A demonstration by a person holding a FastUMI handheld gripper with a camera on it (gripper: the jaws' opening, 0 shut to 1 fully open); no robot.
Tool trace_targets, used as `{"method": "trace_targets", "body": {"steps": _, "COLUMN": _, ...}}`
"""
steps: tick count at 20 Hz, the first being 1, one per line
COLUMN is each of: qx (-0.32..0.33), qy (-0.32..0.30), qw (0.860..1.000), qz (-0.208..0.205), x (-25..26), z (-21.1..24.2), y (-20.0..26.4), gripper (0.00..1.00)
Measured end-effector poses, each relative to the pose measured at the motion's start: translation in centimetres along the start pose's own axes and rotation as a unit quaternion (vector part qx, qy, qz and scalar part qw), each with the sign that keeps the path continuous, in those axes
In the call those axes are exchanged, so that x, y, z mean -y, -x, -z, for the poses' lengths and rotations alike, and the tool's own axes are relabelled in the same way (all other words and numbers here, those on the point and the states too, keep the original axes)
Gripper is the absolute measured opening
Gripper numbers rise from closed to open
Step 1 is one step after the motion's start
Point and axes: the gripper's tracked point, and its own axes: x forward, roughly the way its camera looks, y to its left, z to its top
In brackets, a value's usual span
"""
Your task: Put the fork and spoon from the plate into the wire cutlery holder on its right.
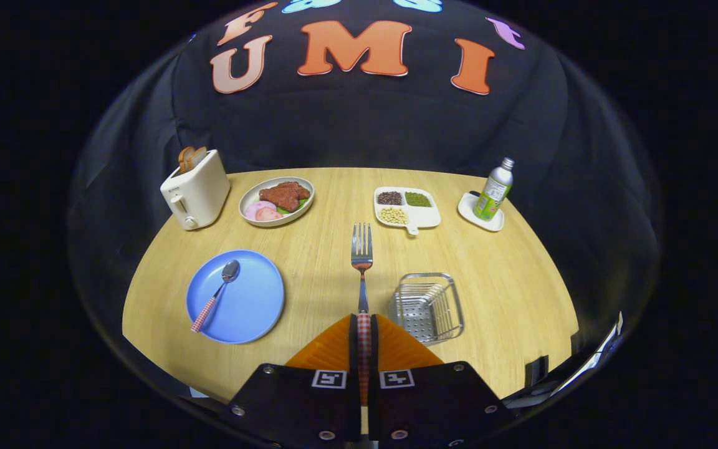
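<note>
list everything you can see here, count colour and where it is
silver fork with red checked handle: 1, clamped by the handle between the fingers, tines pointing ahead
round blue plate: 1, on the table left of the fingers
spoon with red checked handle: 1, silver bowl, lying on the blue plate
wire cutlery holder: 1, silver, just right of the fork
cream toaster: 1, far left, bread in its slot
white oval dish of meat: 1, beside the toaster
white divided tray of beans: 1, beyond the fork
green-labelled bottle: 1, on a small white saucer, far right
wooden table: 1, light
gripper: 1, fingers shut on the fork handle
</note>
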Motion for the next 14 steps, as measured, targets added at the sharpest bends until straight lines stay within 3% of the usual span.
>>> {"method": "trace_targets", "body": {"steps": 9, "qx": -0.014, "qy": 0.031, "qw": 0.999, "qz": 0.033, "x": 7.1, "z": -0.2, "y": 1.8, "gripper": 0.05}}
{"method": "trace_targets", "body": {"steps": 14, "qx": -0.082, "qy": 0.055, "qw": 0.995, "qz": 0.010, "x": 7.8, "z": 1.5, "y": 1.5, "gripper": 0.05}}
